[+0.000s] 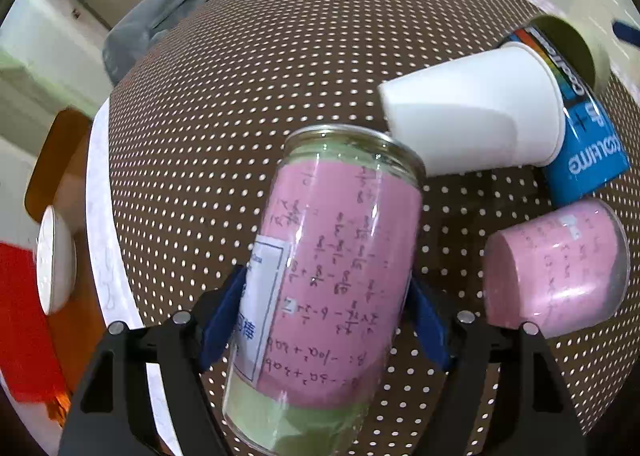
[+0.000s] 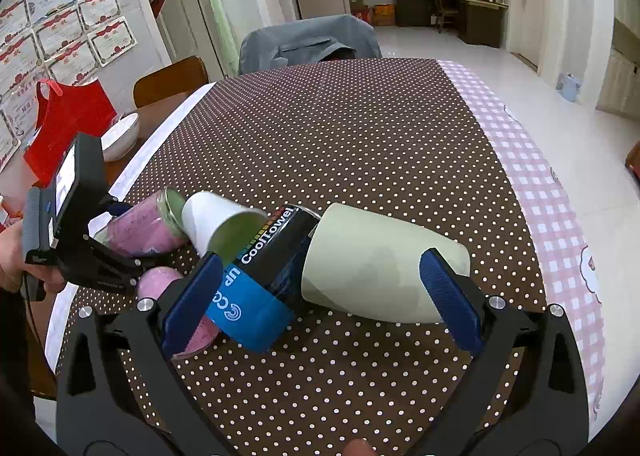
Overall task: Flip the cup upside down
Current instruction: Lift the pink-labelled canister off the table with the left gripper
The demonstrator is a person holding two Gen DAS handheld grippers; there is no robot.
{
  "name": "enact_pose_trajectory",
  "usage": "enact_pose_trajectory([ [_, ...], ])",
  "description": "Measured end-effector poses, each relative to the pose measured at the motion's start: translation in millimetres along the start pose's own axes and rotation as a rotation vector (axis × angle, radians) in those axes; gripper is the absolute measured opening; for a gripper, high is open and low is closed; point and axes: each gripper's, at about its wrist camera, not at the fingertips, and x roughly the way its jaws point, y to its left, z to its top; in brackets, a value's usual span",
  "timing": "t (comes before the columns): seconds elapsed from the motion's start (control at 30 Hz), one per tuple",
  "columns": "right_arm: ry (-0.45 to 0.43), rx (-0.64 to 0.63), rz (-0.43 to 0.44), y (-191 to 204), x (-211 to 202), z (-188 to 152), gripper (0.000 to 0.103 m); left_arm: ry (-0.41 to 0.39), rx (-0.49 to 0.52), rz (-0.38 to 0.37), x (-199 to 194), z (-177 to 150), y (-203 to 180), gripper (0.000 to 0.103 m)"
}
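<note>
Left gripper (image 1: 326, 316): blue fingers (image 1: 222, 320) clenched on the clear glass cup lined with pink paper (image 1: 332, 268), tilted above the brown polka-dot desk (image 1: 240, 116). Right gripper (image 2: 320, 300): fingers released (spread wide), straddling a pale green cup (image 2: 380, 260) lying sideways.

Pink-papered glass cup (image 1: 340, 276), brown white-dotted tablecloth (image 2: 360, 128)

Red bag (image 2: 66, 124), white bowl (image 2: 120, 135), grey-draped chair (image 2: 308, 41).
</note>
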Motion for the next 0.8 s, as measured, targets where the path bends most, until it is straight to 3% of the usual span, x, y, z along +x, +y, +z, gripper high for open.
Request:
enact_pose_trajectory([
  [0.3,-0.010,-0.007,0.043,2,-11,-10,0.097,0.009,-0.157,0.025,-20,-32,7,0.073],
  [0.53,-0.036,-0.018,0.079,2,-32,-18,0.097,-0.028,-0.247,0.082,-55,-59,6,0.073],
  [0.8,-0.077,-0.021,0.110,-10,-62,-34,0.097,-0.091,-0.243,0.123,-102,-68,-23,0.073],
])
